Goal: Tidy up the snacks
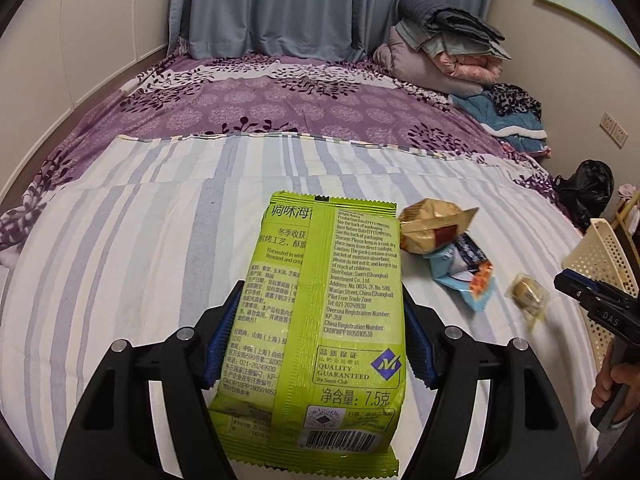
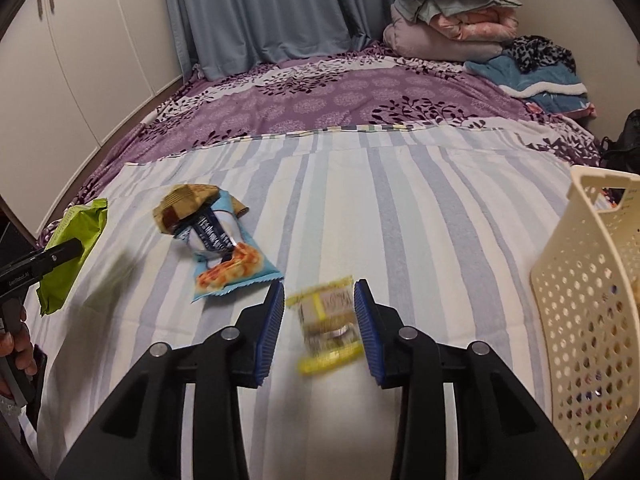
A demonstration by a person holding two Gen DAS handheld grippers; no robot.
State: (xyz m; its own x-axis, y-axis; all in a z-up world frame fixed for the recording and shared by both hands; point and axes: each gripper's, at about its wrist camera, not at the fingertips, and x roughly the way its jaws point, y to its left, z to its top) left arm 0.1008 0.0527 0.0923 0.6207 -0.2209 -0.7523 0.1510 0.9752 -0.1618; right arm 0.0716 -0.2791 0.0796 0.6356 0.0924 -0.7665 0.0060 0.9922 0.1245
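Note:
My left gripper is shut on a green seaweed packet, its blue pads pressing on both long sides, and holds it above the striped bedsheet. In the right wrist view the same green packet hangs at the far left. My right gripper is shut on a small yellow snack packet, which is blurred between the pads. A gold packet lies on top of a blue packet on the sheet, left of the right gripper. A cream perforated basket stands at the right.
Folded quilts and clothes are piled at the bed's far right corner. White cupboard doors line the left wall, and curtains hang behind. A black bag sits beyond the basket. A hand grips the right handle.

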